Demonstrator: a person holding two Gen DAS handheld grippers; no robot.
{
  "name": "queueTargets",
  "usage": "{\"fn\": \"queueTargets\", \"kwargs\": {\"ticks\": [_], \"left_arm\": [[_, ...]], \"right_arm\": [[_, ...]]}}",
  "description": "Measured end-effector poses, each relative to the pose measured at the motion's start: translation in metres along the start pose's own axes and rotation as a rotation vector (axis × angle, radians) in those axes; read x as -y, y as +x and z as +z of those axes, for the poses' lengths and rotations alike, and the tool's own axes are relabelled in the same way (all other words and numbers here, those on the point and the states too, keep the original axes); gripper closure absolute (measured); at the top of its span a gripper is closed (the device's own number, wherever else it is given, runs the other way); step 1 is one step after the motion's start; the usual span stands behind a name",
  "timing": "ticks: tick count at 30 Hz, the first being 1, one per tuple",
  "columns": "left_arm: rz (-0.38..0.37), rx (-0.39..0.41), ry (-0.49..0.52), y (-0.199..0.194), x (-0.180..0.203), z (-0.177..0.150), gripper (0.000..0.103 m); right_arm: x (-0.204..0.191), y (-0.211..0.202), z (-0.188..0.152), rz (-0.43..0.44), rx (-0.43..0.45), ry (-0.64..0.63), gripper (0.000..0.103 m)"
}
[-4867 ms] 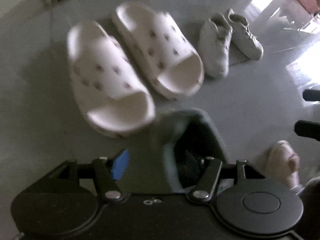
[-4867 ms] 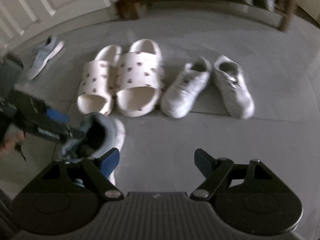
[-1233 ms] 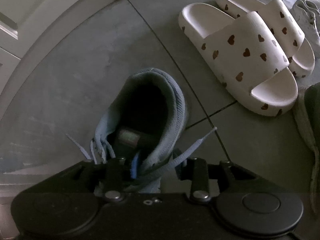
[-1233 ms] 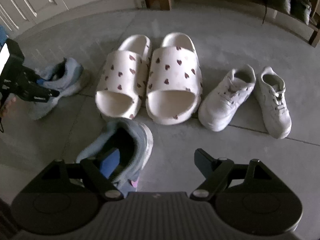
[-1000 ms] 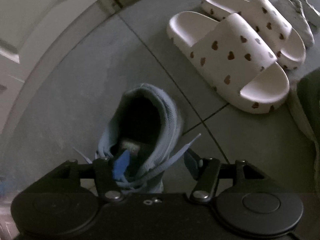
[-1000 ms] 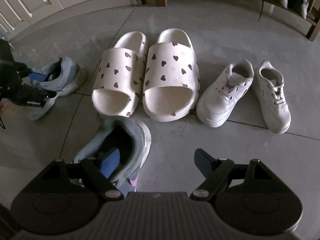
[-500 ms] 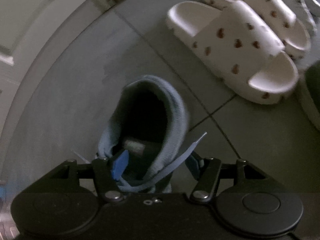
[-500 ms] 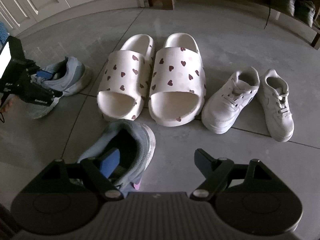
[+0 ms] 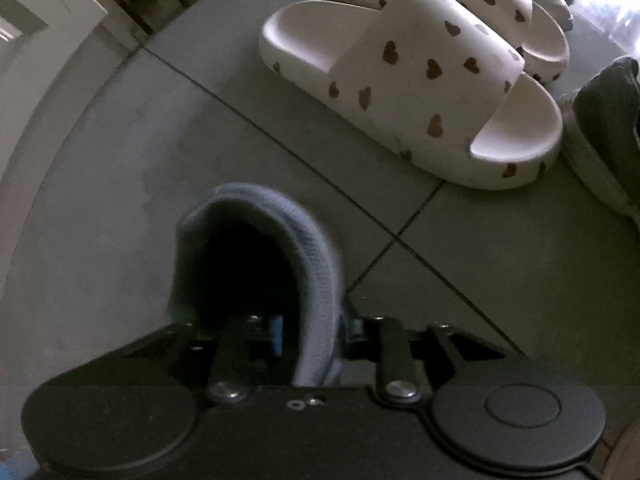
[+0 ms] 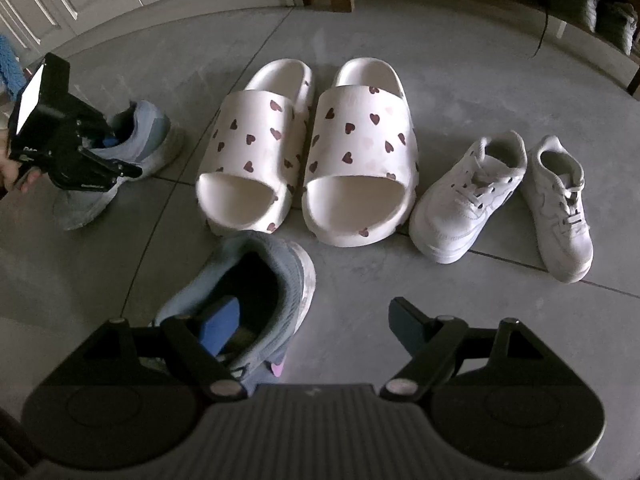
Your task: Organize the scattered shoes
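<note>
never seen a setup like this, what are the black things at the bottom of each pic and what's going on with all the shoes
The black shapes are two hand-held grippers, each carrying a wide-angle camera that looks along its fingers, so each picture comes from one gripper.

The left gripper has just been closing and now pinches the collar of a blue-grey sneaker on the tiled floor. The right view shows it from outside, with part of the person's hand.

The right gripper is open, one finger inside the second blue-grey sneaker, not pinching it.

Lined up beyond are heart-print slides and small white sneakers.
</note>
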State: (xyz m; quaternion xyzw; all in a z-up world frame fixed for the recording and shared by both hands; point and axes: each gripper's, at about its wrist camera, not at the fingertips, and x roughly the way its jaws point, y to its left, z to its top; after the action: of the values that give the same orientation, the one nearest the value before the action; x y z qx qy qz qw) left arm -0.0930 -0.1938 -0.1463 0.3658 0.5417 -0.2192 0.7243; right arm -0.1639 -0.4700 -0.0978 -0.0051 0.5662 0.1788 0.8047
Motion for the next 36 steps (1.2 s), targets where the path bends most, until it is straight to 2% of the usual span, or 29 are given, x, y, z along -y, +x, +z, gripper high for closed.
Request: {"fn": "queueTargets", "kwargs": {"ticks": [5,9,12,17,22,25,30,33,34,36], "left_arm": [[0.007,0.028,-0.065,-0.009,0.002,-0.005,0.088],[0.000,0.040,-0.328,-0.015,-0.005,-0.013,0.088],[-0.006,0.003,-0.544,-0.023,-0.006,-0.024,0.087],[-0.152,-0.101,-0.881,-0.031,-0.010,-0.049,0.086],[-0.393,-0.246,-1.174,-0.028,-0.002,-0.062,0.084],[-0.457,-0.279,-1.253,-0.021,0.007,-0.054,0.084],[-0.522,-0.266,-1.321,-0.017,0.013,-0.034,0.086],[-0.518,-0.246,-1.237,-0.020,0.021,-0.021,0.084],[-0.510,-0.241,-1.199,-0.022,0.024,-0.017,0.077],[-0.484,-0.223,-1.095,-0.029,0.031,-0.009,0.072]], "right_arm": [[0.002,0.000,-0.002,-0.009,-0.004,0.018,0.019],[0.005,-0.001,-0.003,-0.013,-0.004,0.030,0.019],[0.008,-0.001,-0.004,-0.009,-0.007,0.039,0.019],[0.015,0.002,-0.003,0.000,-0.016,0.054,0.019],[0.018,0.003,-0.001,0.017,-0.014,0.040,0.019],[0.020,0.006,0.001,0.029,-0.018,0.040,0.019],[0.022,0.008,0.005,0.052,-0.013,0.036,0.019],[0.021,0.008,0.005,0.052,-0.007,0.027,0.019],[0.021,0.008,0.005,0.052,-0.006,0.026,0.019],[0.020,0.009,0.004,0.051,-0.004,0.025,0.019]]}}
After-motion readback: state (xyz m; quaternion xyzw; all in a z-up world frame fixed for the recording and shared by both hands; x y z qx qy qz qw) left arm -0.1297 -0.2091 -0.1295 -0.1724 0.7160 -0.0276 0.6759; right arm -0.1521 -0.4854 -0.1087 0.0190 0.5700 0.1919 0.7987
